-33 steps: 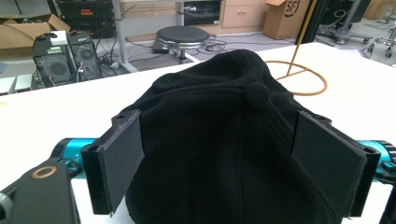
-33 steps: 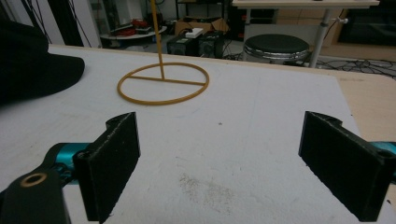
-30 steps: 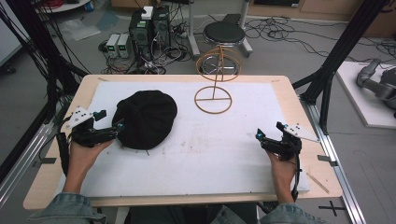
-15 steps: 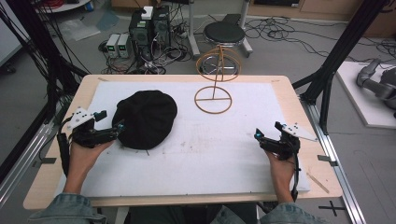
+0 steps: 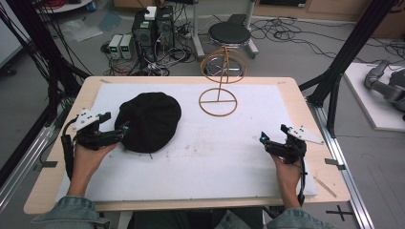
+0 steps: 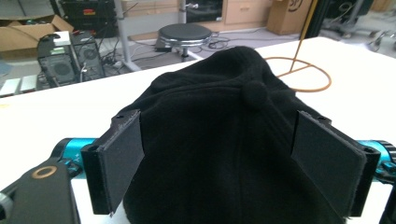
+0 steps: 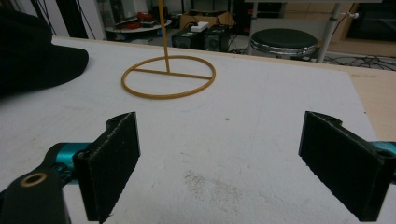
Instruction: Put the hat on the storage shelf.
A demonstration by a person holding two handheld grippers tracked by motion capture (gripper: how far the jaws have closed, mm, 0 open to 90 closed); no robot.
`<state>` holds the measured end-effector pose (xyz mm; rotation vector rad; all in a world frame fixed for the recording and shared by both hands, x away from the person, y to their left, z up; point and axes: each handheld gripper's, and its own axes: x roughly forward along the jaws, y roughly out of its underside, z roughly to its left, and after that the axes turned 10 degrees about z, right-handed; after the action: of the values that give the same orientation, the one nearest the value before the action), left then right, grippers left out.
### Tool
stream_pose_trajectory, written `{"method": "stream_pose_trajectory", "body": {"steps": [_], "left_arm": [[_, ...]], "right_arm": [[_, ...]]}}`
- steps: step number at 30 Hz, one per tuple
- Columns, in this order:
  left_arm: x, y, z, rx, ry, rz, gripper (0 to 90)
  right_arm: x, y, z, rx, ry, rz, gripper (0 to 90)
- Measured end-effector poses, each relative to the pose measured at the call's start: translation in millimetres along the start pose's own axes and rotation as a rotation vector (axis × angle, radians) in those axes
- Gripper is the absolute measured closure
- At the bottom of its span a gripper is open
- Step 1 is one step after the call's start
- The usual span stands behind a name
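A black cap lies on the white mat at the table's left. My left gripper is open at the cap's near left edge; in the left gripper view its jaws stand on either side of the cap, apart from the fabric. A thin yellow wire stand with a ring base and a round top frame rises at the back middle; its base ring lies ahead of my right gripper. My right gripper is open over bare mat at the right, nothing between its jaws.
The cap's brim reaches into the right gripper view at the left. Beyond the table's far edge stand a black stool and computer boxes with cables on the floor. Black frame posts flank the table.
The left gripper has crept slightly toward the cap. The right gripper has shifted a little to the left. The cap and stand have not moved.
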<state>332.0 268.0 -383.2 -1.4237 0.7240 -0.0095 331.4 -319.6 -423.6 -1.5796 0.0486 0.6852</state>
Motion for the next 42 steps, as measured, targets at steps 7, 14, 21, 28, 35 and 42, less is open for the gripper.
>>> {"method": "stream_pose_trajectory", "body": {"steps": [7,14,21,28,35,42], "left_arm": [[9.9,-6.8,-5.4,0.014,0.003,0.011,17.6],[24.2,-11.0,-12.2,0.035,0.000,0.026,18.1],[33.3,-15.9,-13.9,0.045,-0.013,0.036,18.1],[42.4,-16.8,-21.4,0.066,-0.010,0.043,18.3],[56.4,-18.0,-26.0,0.089,-0.039,0.059,19.9],[63.7,-16.4,-26.7,0.099,-0.048,0.073,22.2]], "right_arm": [[-0.1,0.1,-0.4,0.017,-0.001,0.002,12.3],[0.3,0.1,-0.3,0.010,-0.001,0.003,12.2],[1.1,0.0,-1.7,0.015,-0.007,0.002,12.2],[1.4,0.1,-2.2,0.013,-0.005,0.004,12.2],[1.7,0.4,-2.6,0.020,-0.005,0.013,12.2],[1.7,0.5,-4.3,0.020,-0.003,0.013,12.2]]}}
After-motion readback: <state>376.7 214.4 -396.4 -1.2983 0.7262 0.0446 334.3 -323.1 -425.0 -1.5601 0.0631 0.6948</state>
